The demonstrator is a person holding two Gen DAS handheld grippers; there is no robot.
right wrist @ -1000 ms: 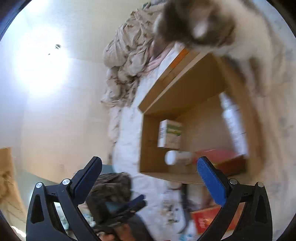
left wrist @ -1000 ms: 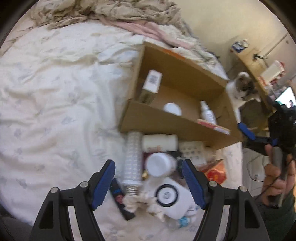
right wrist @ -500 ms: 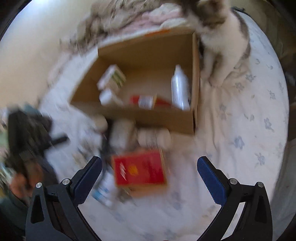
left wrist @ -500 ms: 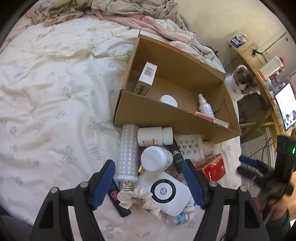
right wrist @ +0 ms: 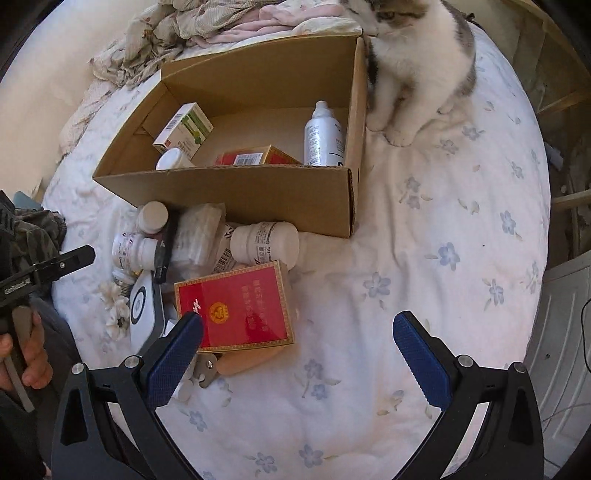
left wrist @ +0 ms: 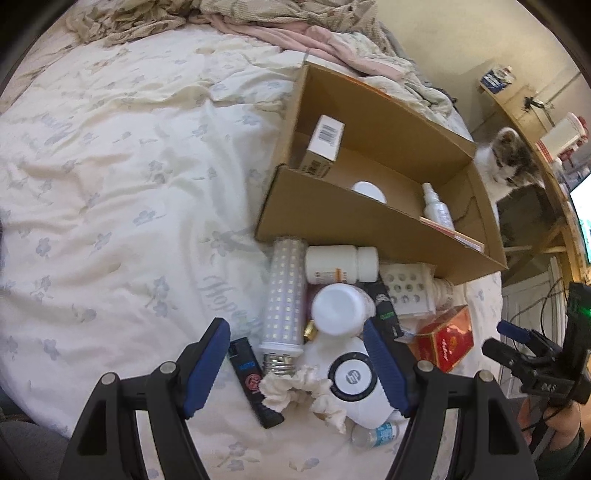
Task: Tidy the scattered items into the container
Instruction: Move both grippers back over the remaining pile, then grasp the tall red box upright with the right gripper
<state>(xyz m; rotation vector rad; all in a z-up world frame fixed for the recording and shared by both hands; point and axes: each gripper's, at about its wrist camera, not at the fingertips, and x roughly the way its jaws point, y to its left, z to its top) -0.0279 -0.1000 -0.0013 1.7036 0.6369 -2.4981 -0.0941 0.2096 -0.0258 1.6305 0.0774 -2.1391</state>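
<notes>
An open cardboard box (left wrist: 332, 210) (right wrist: 258, 192) sits on the bed and holds a small carton (right wrist: 184, 127), a spray bottle (right wrist: 323, 134), a red packet (right wrist: 255, 157) and a white bottle. A pile lies in front of it: an LED corn bulb (left wrist: 282, 295), white pill bottles (left wrist: 341, 264) (right wrist: 264, 245), a white HP device (left wrist: 351, 376), a black lighter (left wrist: 251, 380), a crumpled tissue (left wrist: 295, 387) and a red box (right wrist: 232, 306) (left wrist: 445, 341). My left gripper (left wrist: 295, 365) is open above the pile. My right gripper (right wrist: 295, 354) is open, its left finger over the red box's corner.
A cat (right wrist: 413, 62) sits on the bed against the box's right wall. Crumpled blankets (left wrist: 229, 18) lie behind the box. The flowered bedsheet (right wrist: 424, 258) spreads to the right. A desk with a screen (left wrist: 554, 155) stands beyond the bed's edge.
My right gripper swung down from pointing at the wall to looking over the box and pile. My left gripper drew back and steadied over the pile. Both stayed open.
</notes>
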